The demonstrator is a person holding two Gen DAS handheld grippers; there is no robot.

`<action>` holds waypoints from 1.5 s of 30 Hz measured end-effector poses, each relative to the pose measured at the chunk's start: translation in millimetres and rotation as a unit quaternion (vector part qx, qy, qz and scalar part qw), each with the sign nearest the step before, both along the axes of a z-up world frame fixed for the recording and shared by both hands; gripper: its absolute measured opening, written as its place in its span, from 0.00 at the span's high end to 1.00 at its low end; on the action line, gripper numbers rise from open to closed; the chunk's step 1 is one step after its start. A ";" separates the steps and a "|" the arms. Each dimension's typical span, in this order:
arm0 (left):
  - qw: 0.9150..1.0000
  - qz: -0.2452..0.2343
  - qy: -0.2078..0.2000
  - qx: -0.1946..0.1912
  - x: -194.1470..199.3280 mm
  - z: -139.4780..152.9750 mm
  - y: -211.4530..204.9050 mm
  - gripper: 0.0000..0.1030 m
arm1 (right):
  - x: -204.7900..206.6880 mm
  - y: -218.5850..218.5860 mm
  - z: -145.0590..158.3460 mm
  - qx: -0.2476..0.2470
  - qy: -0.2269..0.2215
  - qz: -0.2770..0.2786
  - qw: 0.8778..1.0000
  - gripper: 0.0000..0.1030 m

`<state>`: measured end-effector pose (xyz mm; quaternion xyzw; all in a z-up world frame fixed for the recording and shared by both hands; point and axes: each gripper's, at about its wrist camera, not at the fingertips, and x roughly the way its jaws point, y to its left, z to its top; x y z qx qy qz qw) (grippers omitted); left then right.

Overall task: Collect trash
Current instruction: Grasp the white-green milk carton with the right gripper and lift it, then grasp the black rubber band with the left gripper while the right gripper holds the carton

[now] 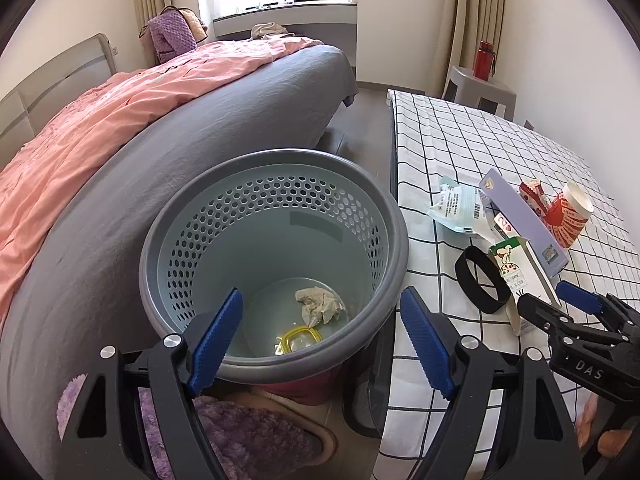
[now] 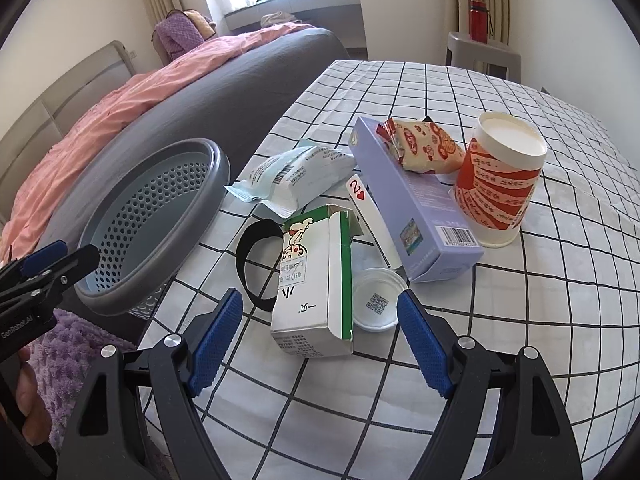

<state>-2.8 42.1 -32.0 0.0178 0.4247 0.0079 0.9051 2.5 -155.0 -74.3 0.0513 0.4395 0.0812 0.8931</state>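
A grey perforated trash bin [image 1: 276,184] stands between the bed and the table; it also shows in the right wrist view [image 2: 160,184]. Crumpled paper [image 1: 318,304] and a yellow-rimmed piece [image 1: 298,340] lie in it. My left gripper [image 1: 320,344] is open and empty over the bin's near rim. My right gripper [image 2: 320,340] is open around the near end of a green-and-white carton [image 2: 316,280] on the checked tablecloth [image 2: 520,320]. Beside the carton lie a white lid [image 2: 374,304], a black band [image 2: 250,264], a purple box [image 2: 408,200], a red paper cup [image 2: 500,184], a snack wrapper [image 2: 428,148], a plastic packet [image 2: 296,176] and a playing card [image 2: 358,192].
A bed [image 1: 140,120] with a pink quilt lies left of the bin. Purple slippers [image 1: 248,432] sit on the floor below the left gripper. A grey stool [image 2: 484,52] with a red bottle [image 2: 479,20] stands at the far wall.
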 end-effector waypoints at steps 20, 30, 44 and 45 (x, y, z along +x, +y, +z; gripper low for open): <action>1.000 -0.006 0.002 -0.007 -0.2 -0.9 0.3 0.25 | 4.6 8.3 -10.3 -0.025 0.017 0.002 1.000 0.58; 0.999 -0.036 0.012 -0.011 -4.3 -3.6 -21.0 0.25 | -23.3 -17.1 13.3 0.010 -0.009 -0.023 1.000 0.58; 0.993 -0.109 0.045 -0.014 10.1 -16.6 -99.5 0.25 | -64.6 -93.2 24.1 0.031 -0.022 -0.087 0.995 0.58; 0.992 -0.113 0.047 -0.013 10.9 -18.3 -105.8 0.25 | -65.3 -98.6 22.8 0.035 -0.022 -0.091 0.995 0.58</action>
